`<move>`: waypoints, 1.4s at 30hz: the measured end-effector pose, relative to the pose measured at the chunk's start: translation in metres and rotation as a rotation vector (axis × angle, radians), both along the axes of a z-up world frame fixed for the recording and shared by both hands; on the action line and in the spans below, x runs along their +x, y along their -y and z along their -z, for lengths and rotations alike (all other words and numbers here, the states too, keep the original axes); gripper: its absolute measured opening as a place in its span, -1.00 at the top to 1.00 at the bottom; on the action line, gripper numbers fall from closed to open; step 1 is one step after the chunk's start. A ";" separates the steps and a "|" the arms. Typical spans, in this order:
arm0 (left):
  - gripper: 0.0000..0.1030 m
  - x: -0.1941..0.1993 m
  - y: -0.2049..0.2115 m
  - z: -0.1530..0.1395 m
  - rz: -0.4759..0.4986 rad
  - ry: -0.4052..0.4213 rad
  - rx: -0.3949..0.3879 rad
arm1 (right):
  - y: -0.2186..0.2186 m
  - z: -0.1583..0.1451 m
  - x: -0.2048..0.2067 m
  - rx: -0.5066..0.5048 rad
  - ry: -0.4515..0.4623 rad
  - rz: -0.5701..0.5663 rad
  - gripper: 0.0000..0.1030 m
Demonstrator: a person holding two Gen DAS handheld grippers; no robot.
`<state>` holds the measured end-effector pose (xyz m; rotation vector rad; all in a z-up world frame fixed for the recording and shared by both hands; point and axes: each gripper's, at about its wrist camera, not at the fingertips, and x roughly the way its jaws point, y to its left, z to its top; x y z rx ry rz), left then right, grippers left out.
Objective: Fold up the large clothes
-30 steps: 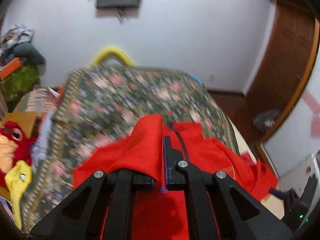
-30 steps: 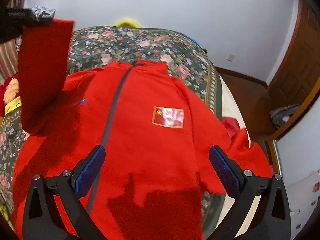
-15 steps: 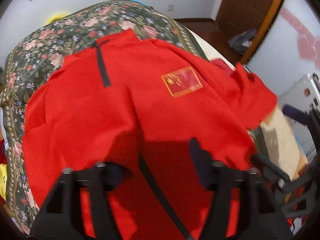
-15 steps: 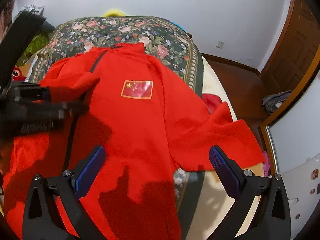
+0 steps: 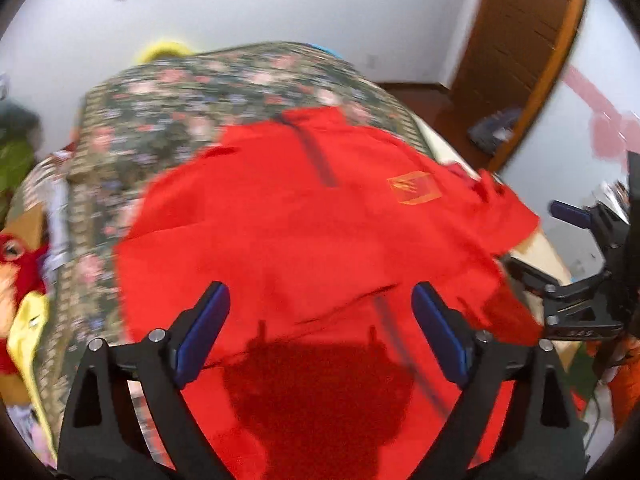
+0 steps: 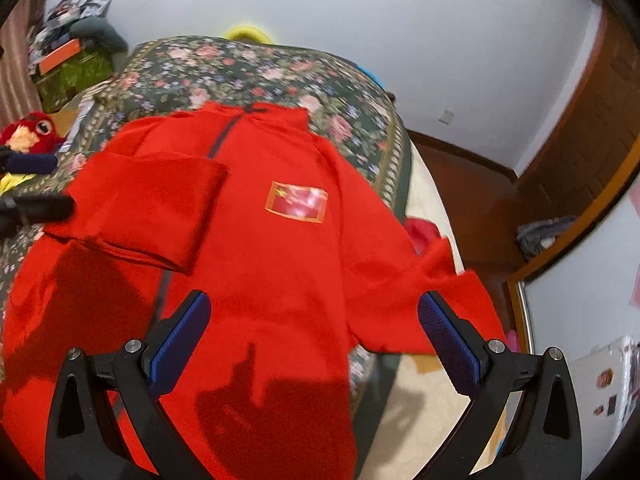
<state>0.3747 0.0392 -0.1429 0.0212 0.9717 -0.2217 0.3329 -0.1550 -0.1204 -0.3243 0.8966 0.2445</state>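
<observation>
A large red zip jacket (image 6: pixel 280 264) with a flag patch (image 6: pixel 297 202) lies face up on the floral bed cover (image 6: pixel 280 68). Its left sleeve (image 6: pixel 148 208) is folded across the chest. Its right sleeve (image 6: pixel 432 300) hangs toward the bed's right edge. The jacket also shows in the left wrist view (image 5: pixel 304 232). My left gripper (image 5: pixel 320 328) is open and empty above the jacket's lower part. My right gripper (image 6: pixel 316 340) is open and empty above the hem, and it also shows at the right of the left wrist view (image 5: pixel 580 264).
A red parrot plush (image 6: pixel 28 132) and yellow cloth lie left of the bed. A pile of clutter (image 6: pixel 72 48) stands at the back left. A wooden door (image 6: pixel 592 128) and a grey heap (image 6: pixel 544 232) on the floor are at the right.
My left gripper, shut on the left sleeve a second ago, has let it go folded on the chest and drawn back open. The right gripper stayed open.
</observation>
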 end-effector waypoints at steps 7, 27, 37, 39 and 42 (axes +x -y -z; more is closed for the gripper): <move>-0.80 -0.019 -0.111 0.030 -0.227 -0.032 0.068 | -0.061 0.008 0.000 -0.039 0.017 -0.134 -1.00; -0.46 -0.015 -0.161 0.150 -0.237 -0.130 0.041 | -0.152 0.077 0.027 -0.024 -0.149 -0.257 -0.59; 0.84 0.008 -0.162 0.155 -0.271 -0.110 -0.005 | -0.163 0.086 0.027 0.060 -0.170 -0.299 0.39; 0.88 0.008 -0.168 0.152 -0.295 -0.106 -0.016 | -0.161 0.080 0.027 0.094 -0.186 -0.292 0.72; 0.89 -0.001 -0.178 0.137 -0.336 -0.063 -0.009 | -0.152 0.062 0.026 0.120 -0.150 -0.252 0.86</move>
